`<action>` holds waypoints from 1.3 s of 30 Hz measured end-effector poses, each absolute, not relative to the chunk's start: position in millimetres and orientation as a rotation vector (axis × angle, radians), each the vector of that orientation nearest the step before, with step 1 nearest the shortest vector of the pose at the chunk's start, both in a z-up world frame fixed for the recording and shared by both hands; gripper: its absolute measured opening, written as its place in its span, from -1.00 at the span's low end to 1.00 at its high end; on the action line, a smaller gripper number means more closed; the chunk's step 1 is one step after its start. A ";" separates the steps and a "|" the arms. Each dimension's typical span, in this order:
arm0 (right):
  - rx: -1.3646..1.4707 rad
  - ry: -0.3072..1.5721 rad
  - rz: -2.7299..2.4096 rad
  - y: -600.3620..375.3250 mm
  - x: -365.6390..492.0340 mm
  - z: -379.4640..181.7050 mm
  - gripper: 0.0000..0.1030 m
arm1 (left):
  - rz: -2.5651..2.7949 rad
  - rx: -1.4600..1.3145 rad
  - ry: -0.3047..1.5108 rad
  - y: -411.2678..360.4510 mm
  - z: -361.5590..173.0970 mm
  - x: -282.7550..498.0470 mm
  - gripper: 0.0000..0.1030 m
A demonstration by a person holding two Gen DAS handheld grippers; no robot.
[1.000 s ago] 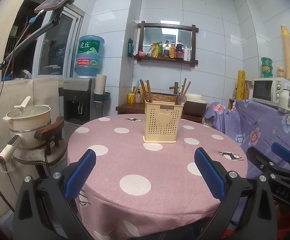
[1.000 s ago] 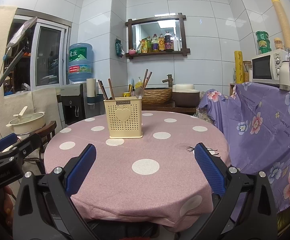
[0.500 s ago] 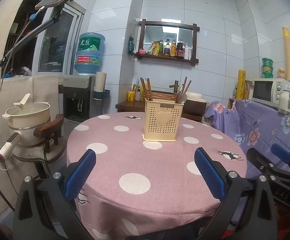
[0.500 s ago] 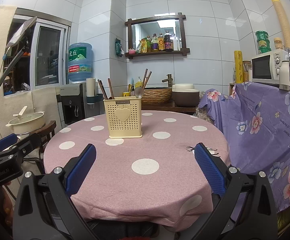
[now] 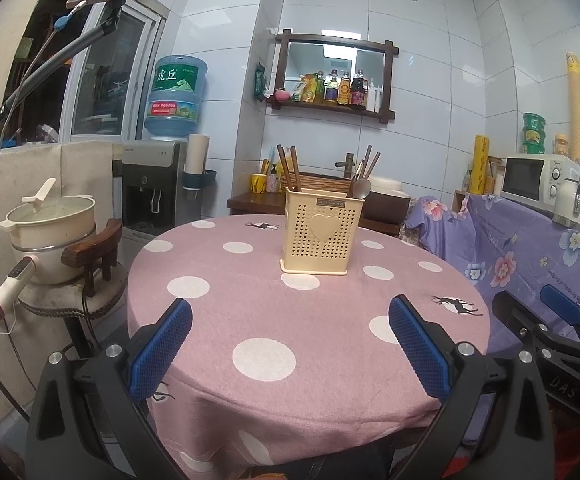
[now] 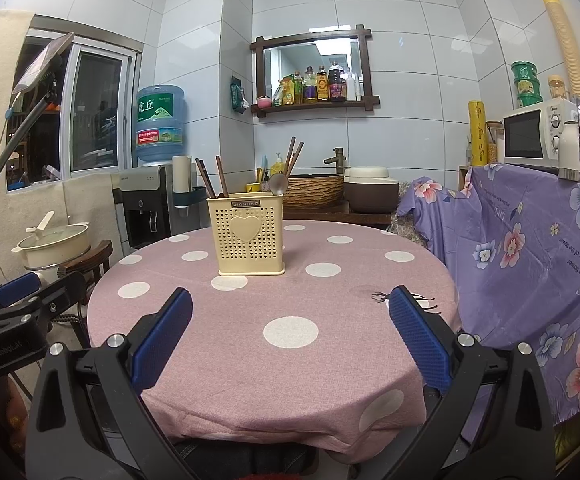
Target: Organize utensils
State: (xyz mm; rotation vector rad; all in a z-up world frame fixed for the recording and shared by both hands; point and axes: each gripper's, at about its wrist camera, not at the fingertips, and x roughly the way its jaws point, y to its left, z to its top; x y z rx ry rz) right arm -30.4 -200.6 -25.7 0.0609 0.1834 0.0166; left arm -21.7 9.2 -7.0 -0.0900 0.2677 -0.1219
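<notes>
Beyond each gaping gripper point(image 5: 290, 344) stands the caddy point(image 5: 317, 231), well apart.

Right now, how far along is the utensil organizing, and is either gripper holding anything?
Already done, apparently: chopsticks and a spoon stand in the cream utensil holder on the polka-dot tablecloth, with no loose utensils visible on it. In hand: nothing; the left gripper and right gripper are both open and empty, near the table's front edge. Whether anything is left, these views don't show.

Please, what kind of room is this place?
Likely a home kitchen or dining corner: a microwave, a water dispenser and a utensil holder on a round table.
</notes>
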 end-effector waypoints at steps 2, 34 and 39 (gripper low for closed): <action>0.062 0.184 0.017 -200.6 -29.8 -25.0 0.89 | -0.121 -0.090 0.268 9.6 -6.0 -20.8 0.90; 0.064 0.193 0.016 -199.7 -30.6 -27.0 0.89 | -0.098 -0.093 0.283 14.0 -1.9 -16.7 0.90; 0.064 0.193 0.016 -199.8 -30.2 -26.6 0.89 | -0.095 -0.101 0.295 15.3 -3.5 -14.7 0.90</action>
